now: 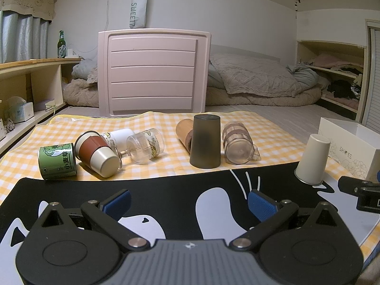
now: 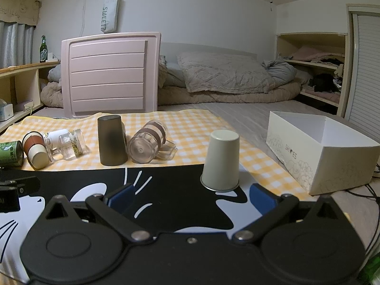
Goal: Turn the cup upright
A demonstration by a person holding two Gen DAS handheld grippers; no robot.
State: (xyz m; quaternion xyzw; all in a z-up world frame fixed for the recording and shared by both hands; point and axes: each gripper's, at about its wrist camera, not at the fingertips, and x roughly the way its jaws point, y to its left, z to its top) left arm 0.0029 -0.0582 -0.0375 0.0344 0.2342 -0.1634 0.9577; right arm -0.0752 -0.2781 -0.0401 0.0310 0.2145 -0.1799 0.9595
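A cream cup [image 2: 222, 161] stands upside down on the far edge of the black cat mat [image 2: 171, 185]. It also shows at the right of the left wrist view [image 1: 313, 159]. My right gripper [image 2: 190, 197] is open and empty, low over the mat, with the cup just ahead between its blue fingers [image 2: 262, 198]. My left gripper [image 1: 188, 200] is open and empty over the mat, well left of the cup. A dark grey cup [image 1: 205, 141] stands upside down on the yellow checked cloth [image 1: 166, 163].
Several cups and jars lie on their sides on the cloth: a green tin [image 1: 57, 161], a brown-sleeved cup [image 1: 97, 153], clear glass mugs [image 1: 146, 146] [image 1: 238, 143]. A white shoebox [image 2: 318, 152] stands at the right. A pink drawer unit [image 1: 153, 71] and bedding lie behind.
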